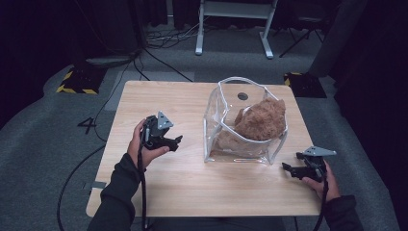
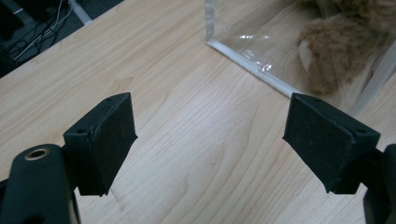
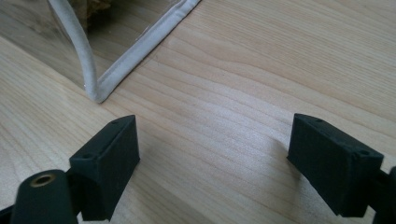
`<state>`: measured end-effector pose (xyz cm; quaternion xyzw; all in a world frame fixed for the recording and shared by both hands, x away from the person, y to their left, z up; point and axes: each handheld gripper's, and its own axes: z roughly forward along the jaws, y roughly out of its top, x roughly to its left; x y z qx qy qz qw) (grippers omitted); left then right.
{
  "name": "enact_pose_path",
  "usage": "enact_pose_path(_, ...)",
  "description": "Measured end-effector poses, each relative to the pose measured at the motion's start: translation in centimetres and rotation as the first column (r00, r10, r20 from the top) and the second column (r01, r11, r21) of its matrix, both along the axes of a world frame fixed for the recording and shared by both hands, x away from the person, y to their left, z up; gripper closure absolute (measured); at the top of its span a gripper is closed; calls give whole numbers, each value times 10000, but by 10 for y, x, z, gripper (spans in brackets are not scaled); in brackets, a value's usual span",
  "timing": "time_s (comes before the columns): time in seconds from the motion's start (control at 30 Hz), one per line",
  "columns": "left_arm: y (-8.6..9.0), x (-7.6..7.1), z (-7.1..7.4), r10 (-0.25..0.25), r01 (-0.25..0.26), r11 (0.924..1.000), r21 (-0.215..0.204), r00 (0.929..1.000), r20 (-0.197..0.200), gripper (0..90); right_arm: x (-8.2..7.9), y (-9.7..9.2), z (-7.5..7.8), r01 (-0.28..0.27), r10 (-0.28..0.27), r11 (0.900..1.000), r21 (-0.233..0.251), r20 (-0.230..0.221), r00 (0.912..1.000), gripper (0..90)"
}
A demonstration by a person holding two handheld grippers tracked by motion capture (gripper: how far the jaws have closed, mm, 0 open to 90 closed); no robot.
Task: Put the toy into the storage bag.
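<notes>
A clear plastic bag (image 1: 214, 120) with white edging stands upright in the middle of the wooden table (image 1: 159, 192). Inside it sits a brown plush toy (image 1: 260, 120), also seen through the bag wall in the left gripper view (image 2: 331, 51). My left gripper (image 1: 177, 141) hovers to the left of the bag, open (image 2: 210, 140), with bare wood between its jaws. My right gripper (image 1: 287, 168) rests near the bag's front right corner (image 3: 95, 93), open (image 3: 215, 154) and holding nothing.
The table's front edge is close to both hands. A round dark hole (image 1: 242, 96) sits in the tabletop behind the bag. Beyond the table are grey carpet, cables (image 1: 168, 36) and a white desk frame (image 1: 235, 19).
</notes>
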<state>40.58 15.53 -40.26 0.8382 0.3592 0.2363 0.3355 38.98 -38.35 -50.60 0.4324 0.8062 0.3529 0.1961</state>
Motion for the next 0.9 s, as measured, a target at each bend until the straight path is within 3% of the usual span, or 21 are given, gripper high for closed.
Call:
enact_pose_path(0.5,15,-5,-20,295,-279,9990,355,9986,-443,167,0,0,0,9,-9,10000,2,-1,10000,162)
enact_pose_path(0.9,23,-14,-46,394,-342,9979,549,9947,-951,167,0,0,0,9,-9,10000,2,-1,10000,162)
